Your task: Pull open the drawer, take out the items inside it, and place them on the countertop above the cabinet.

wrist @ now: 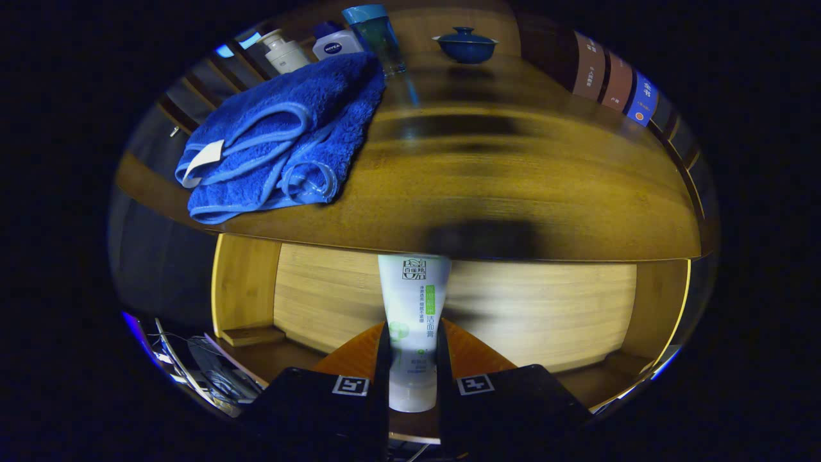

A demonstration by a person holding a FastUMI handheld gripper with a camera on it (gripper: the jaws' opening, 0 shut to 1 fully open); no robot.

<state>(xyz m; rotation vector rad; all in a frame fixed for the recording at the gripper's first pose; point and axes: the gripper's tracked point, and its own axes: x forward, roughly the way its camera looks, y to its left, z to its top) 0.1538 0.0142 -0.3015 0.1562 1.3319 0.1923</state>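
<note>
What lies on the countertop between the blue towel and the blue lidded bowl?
In the gripper view, a teal tumbler stands between the blue towel and the lidded bowl.

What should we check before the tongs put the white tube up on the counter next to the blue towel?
1. Tongs gripping the white tube on both sides: ok.
2. Tube lifted out of the open drawer: ok.
3. Bare spot on the countertop right of the blue towel: ok.
4. Tube high enough to pass over the countertop's front edge: not ok, its top only reaches the edge.
5. Blue lidded bowl and bottles far from the landing spot: ok.
6. Drawer emptied: cannot tell.
</note>
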